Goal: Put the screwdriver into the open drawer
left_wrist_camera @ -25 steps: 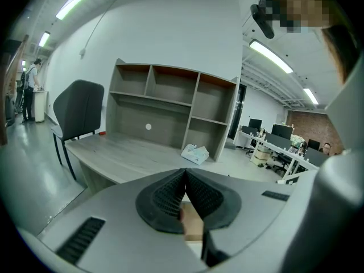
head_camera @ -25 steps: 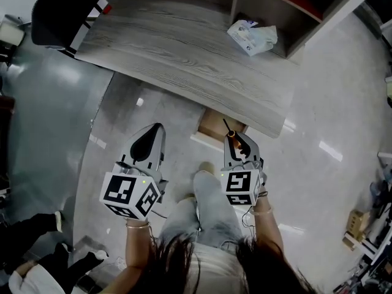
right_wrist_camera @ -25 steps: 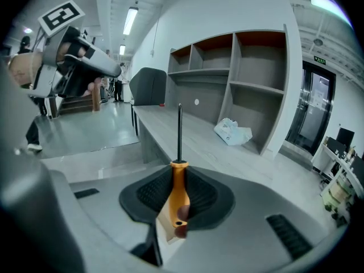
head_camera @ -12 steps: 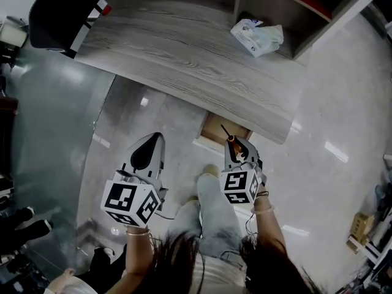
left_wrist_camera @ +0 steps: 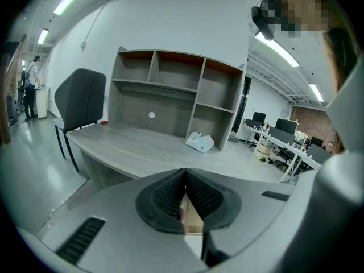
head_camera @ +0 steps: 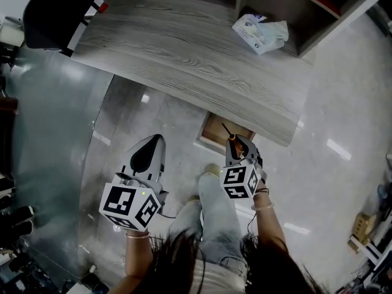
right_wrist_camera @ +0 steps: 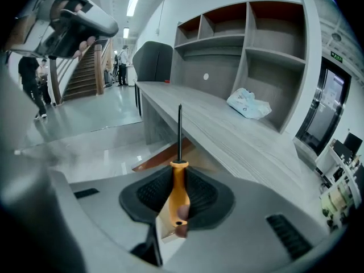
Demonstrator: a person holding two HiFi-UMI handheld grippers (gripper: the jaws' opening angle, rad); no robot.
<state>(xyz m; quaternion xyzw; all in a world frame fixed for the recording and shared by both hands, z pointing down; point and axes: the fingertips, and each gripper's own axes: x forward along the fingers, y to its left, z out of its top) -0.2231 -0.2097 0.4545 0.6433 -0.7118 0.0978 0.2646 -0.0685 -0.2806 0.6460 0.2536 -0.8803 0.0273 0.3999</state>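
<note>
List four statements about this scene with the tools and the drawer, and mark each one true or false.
1. The right tool is shut on the orange handle of the screwdriver. True.
2. The left tool grips a white packet. False: its jaws are together with nothing between them.
3. The screwdriver lies inside the open drawer. False: the right tool holds it, shaft pointing forward, not yet in the drawer.
4. A white packet lies on the desk beside the shelf unit. True.
</note>
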